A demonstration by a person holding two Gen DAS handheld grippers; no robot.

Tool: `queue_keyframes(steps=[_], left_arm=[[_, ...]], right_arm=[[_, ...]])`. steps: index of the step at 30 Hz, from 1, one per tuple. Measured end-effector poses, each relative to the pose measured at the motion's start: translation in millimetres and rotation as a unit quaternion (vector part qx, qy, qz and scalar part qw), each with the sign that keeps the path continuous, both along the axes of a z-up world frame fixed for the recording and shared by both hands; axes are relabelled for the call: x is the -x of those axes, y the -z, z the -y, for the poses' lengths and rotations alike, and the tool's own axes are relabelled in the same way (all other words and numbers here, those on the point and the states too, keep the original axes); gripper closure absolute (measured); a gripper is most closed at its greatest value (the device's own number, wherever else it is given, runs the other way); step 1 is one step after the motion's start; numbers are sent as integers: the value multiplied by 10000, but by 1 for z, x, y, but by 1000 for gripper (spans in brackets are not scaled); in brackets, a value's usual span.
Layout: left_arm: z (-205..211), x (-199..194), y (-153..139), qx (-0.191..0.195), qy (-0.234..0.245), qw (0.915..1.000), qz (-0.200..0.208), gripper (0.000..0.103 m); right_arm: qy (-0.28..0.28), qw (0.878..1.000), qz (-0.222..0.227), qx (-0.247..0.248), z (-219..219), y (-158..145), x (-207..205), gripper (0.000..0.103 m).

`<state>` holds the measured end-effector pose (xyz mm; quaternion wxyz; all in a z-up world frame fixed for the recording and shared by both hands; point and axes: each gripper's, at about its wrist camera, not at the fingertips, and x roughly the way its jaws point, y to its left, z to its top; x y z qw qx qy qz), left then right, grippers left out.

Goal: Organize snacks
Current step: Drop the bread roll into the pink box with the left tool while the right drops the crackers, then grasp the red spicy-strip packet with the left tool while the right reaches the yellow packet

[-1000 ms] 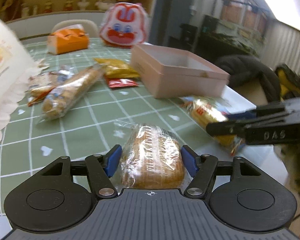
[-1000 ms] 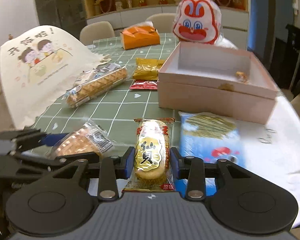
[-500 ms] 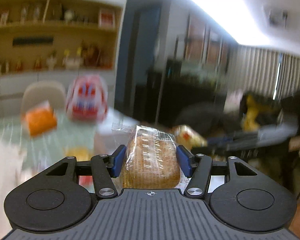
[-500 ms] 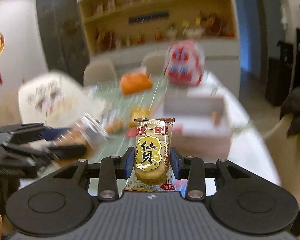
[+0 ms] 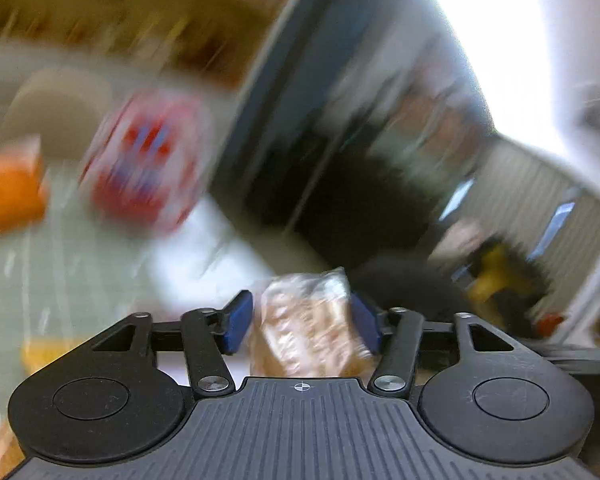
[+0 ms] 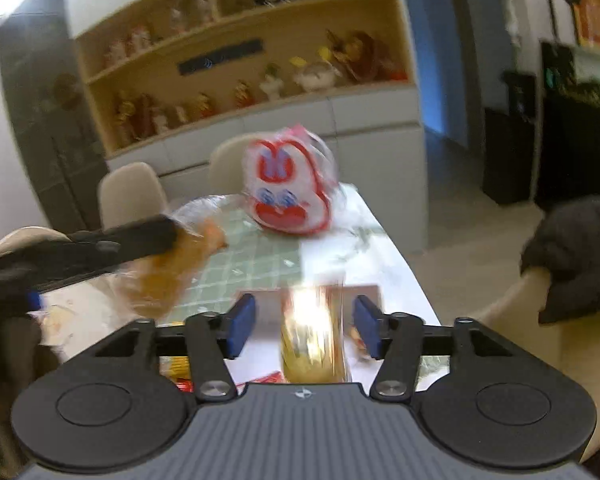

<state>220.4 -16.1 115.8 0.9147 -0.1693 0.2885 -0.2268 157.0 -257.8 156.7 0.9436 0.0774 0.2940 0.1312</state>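
Left claw (image 5: 303,322): pads clamped on wrapped bread (image 5: 308,320), lifted above the desk (image 5: 80,280). Right claw (image 6: 303,326): spread wide, blurred rice cracker packet (image 6: 312,336) between pads, touching neither, above pink box (image 6: 364,294)

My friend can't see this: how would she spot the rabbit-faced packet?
In front of the wooden shelf wall stands a table with a green checked cloth. At its far end sits the red-and-white rabbit-face packet, the only cartoon face there.
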Motion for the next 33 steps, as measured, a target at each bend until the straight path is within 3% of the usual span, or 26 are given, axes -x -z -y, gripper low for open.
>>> queue_keyframes(steps=[2, 6, 11, 15, 20, 23, 28, 33], left_arm=[[-1, -12, 29, 109, 43, 9996, -268, 45], [-26, -5, 52, 512, -75, 9979, -380, 45], [-81, 43, 65, 416, -555, 9973, -237, 45], [-124, 79, 83, 299, -871, 9948, -436, 45], [-155, 102, 103, 400, -569, 9947, -756, 47], [-165, 109, 100, 195, -506, 9966, -615, 49], [-184, 120, 95, 3, -1080, 9934, -397, 60], [-216, 122, 95, 466, -1615, 9846, -488, 60]], right_arm=[[16, 9999, -100, 40, 3, 14, 2, 46], [123, 9987, -19, 492, 1, 32, 11, 40], [-117, 9986, -169, 483, -17, 34, 11, 37], [-483, 9972, -379, 427, -61, 34, 0, 36], [-955, 9909, -789, 520, -146, 42, -20, 35], [-980, 9869, -1012, 785, -195, 53, -37, 35], [-860, 9801, -1144, 1374, -258, 75, -76, 35], [-659, 9743, -1288, 1726, -295, 96, -122, 35]])
